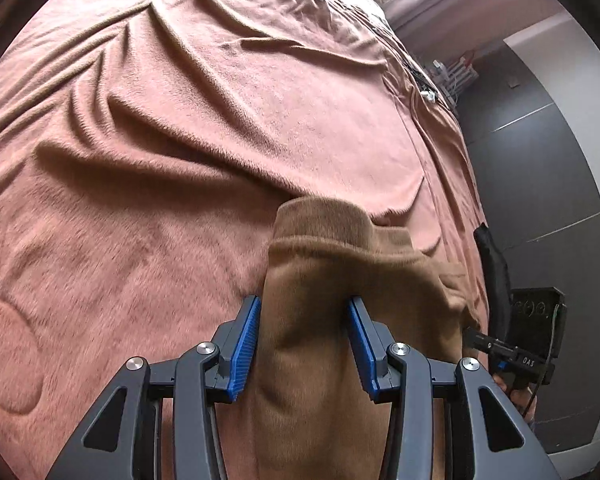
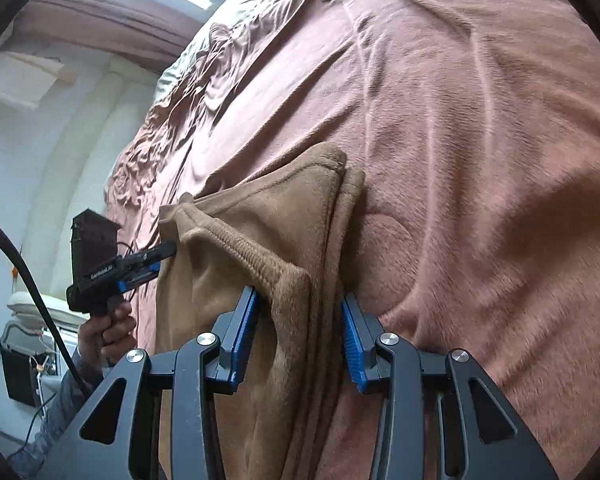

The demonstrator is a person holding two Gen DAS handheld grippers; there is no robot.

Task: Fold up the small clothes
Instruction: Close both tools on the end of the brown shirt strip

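Two grippers grasp one brown garment (image 1: pixel 332 320) over the pink blanket (image 1: pixel 160 140) on the bed. Left gripper (image 1: pixel 304 340) clenched on a bunched fold, cuff end sticking out past the pads. Right gripper (image 2: pixel 300 336) clenched on stacked layers beside the ribbed hem (image 2: pixel 236 248). Garment hangs between both, far end touching blanket. Hand (image 2: pixel 108 332) holds the left gripper handle, left of garment
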